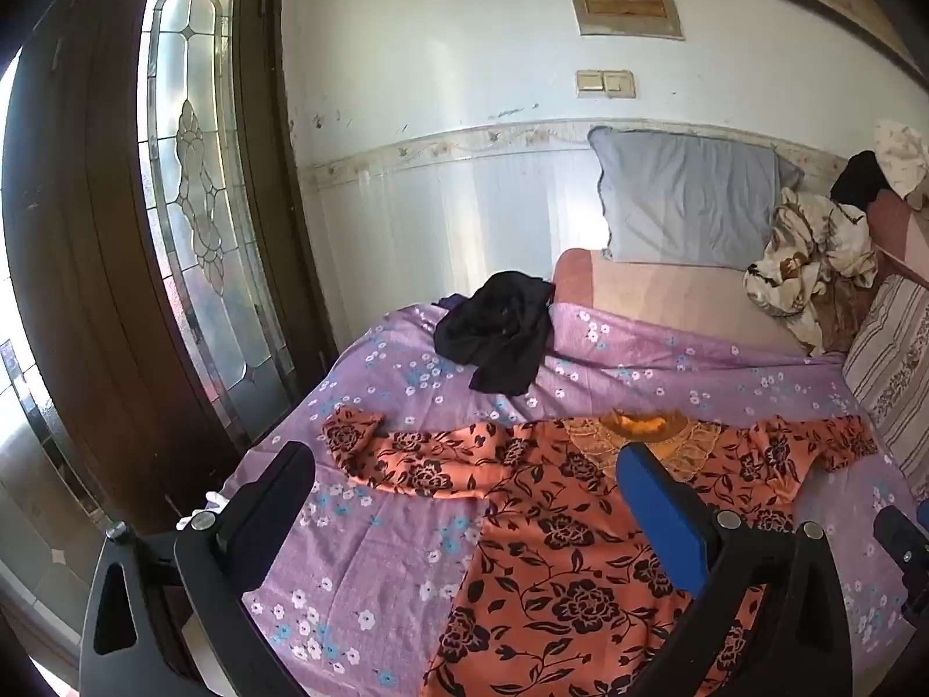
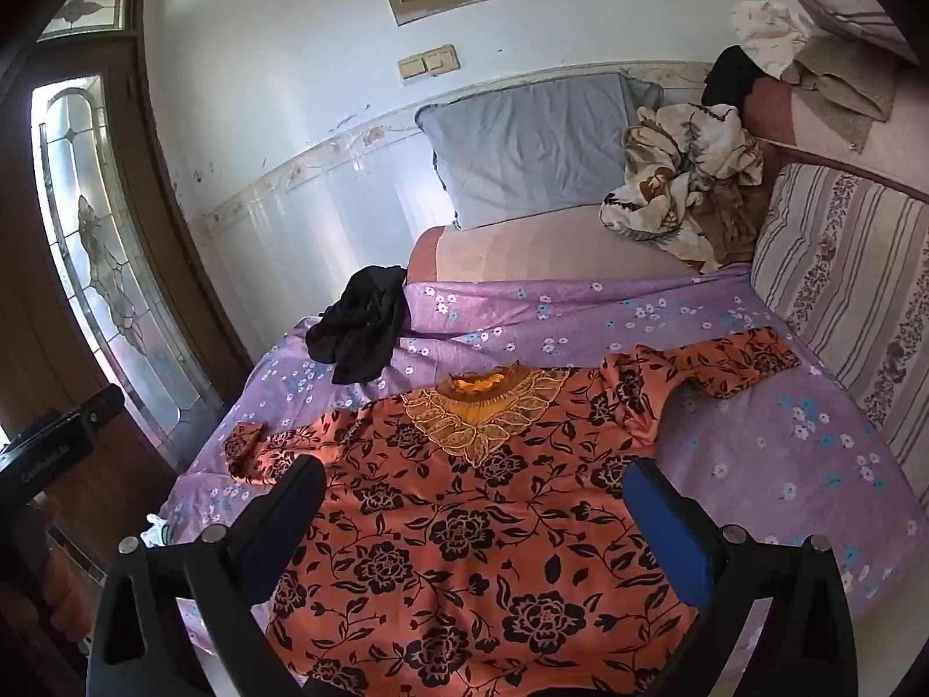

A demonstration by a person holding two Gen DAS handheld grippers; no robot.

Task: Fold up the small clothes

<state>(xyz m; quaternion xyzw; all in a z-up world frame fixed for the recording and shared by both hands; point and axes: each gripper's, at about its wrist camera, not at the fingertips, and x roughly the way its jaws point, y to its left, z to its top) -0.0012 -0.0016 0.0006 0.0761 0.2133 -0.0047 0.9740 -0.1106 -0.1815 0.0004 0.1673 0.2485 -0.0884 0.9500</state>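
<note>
An orange garment with black flowers (image 1: pixel 569 528) (image 2: pixel 464 523) lies spread flat on the purple flowered sheet (image 1: pixel 371 569) (image 2: pixel 772 453), sleeves out to both sides, its gold embroidered neck toward the pillows. My left gripper (image 1: pixel 464 470) hovers open above the garment's left side and sleeve, nothing between its fingers. Over the garment's chest and lower body my right gripper (image 2: pixel 473 476) also stands open and empty. The left gripper's body (image 2: pixel 52 441) shows at the left edge of the right wrist view. A crumpled black garment (image 1: pixel 499 331) (image 2: pixel 363 331) lies beyond the orange one.
A grey pillow (image 1: pixel 685 197) (image 2: pixel 528 145) leans on the wall at the back. A crumpled cream patterned cloth (image 1: pixel 813 255) (image 2: pixel 685 174) lies at the back right, beside a striped cushion (image 1: pixel 894 360) (image 2: pixel 848 290). A dark wooden door with leaded glass (image 1: pixel 191 186) (image 2: pixel 98 244) stands left of the bed.
</note>
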